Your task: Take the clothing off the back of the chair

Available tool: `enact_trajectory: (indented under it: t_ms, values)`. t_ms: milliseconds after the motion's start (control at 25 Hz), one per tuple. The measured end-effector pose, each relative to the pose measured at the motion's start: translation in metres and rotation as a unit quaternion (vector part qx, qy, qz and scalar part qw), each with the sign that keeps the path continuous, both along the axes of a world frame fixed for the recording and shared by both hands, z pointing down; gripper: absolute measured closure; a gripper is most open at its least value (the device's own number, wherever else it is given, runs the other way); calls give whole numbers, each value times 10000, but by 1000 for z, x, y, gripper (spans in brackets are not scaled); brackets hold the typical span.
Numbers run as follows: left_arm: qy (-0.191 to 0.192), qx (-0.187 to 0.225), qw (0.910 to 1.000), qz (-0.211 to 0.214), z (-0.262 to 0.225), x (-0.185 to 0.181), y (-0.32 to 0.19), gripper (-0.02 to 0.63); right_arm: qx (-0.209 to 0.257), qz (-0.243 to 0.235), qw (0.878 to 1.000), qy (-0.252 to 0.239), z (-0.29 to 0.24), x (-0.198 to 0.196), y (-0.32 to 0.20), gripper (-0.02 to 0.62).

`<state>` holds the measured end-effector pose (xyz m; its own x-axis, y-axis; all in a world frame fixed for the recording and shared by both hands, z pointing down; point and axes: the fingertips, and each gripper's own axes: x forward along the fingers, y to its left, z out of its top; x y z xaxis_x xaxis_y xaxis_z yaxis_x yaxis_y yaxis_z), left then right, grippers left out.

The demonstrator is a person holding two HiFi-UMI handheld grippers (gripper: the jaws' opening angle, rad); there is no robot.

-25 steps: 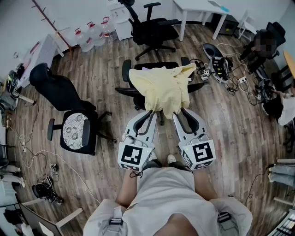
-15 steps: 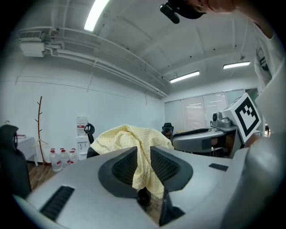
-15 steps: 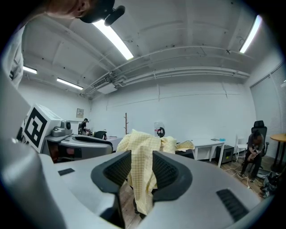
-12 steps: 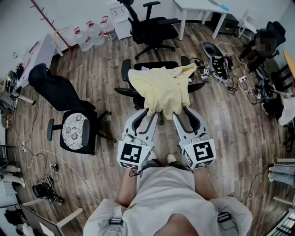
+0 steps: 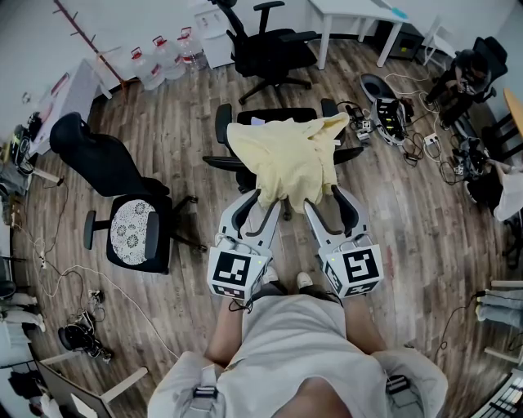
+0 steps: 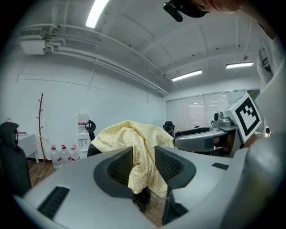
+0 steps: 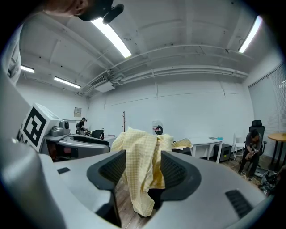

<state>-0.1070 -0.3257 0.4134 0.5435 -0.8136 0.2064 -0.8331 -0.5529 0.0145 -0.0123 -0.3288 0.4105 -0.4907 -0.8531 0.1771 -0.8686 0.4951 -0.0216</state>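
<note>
A pale yellow checked garment point(image 5: 286, 159) lies draped over the back of a black office chair point(image 5: 270, 117) in front of me. My left gripper point(image 5: 265, 199) is at the garment's lower left hem and its jaws are opening. In the left gripper view the garment point(image 6: 134, 138) hangs loose between the spread pads of the left gripper point(image 6: 144, 157). My right gripper point(image 5: 324, 197) is at the lower right hem, jaws opening too. In the right gripper view a fold of the garment point(image 7: 138, 143) hangs in the gap of the right gripper point(image 7: 143, 157).
A black chair with a patterned seat cushion point(image 5: 131, 229) stands to the left, and another black office chair point(image 5: 270, 49) behind. Water bottles point(image 5: 163, 57) line the far wall beside a white table point(image 5: 359, 16). Cables and gear point(image 5: 392, 118) litter the floor at right, near a seated person point(image 5: 470, 69).
Both grippers' jaws have spread apart around the garment's lower hem, which they pinched before. The garment stays draped on the chair and both hands stay in place.
</note>
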Motion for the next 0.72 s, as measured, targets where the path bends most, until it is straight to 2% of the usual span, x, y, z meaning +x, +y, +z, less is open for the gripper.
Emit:
enact_trajectory:
  t_ms: [720]
  values:
    - [-5,-150,9999,-73,10,1,-12,408,-204,105,9997,76,12,6,-15,299]
